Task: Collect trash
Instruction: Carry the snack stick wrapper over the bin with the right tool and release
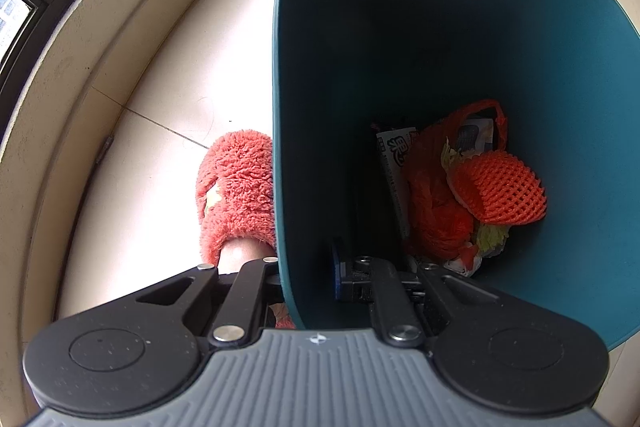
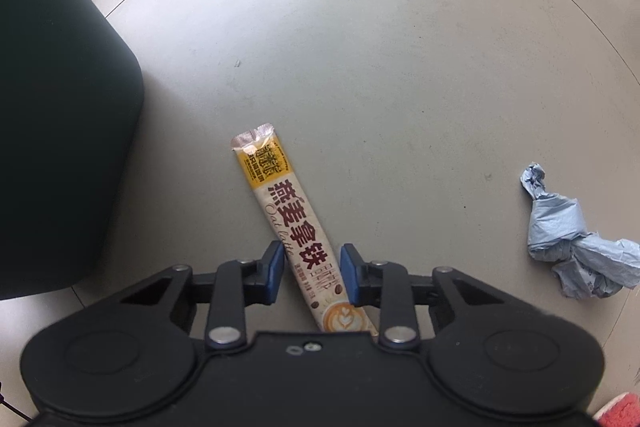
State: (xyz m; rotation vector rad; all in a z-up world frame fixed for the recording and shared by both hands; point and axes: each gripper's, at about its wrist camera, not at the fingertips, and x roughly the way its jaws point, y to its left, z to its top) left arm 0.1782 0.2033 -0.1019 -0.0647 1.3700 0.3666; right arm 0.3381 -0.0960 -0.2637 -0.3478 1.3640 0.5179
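Right wrist: latte sachet (image 2: 305, 235) lies between right tongs (image 2: 312, 273).

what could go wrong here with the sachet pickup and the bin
The oat latte sachet lies flat and slanted between the right hand-held gripper pads, so it may slip or twist out. The left hand-held gripper pinches only the teal bin rim, which could tip. The crumpled blue paper could get missed.

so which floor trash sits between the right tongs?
The oat latte sachet, flat between the blue pads; the crumpled blue paper lies apart at right.
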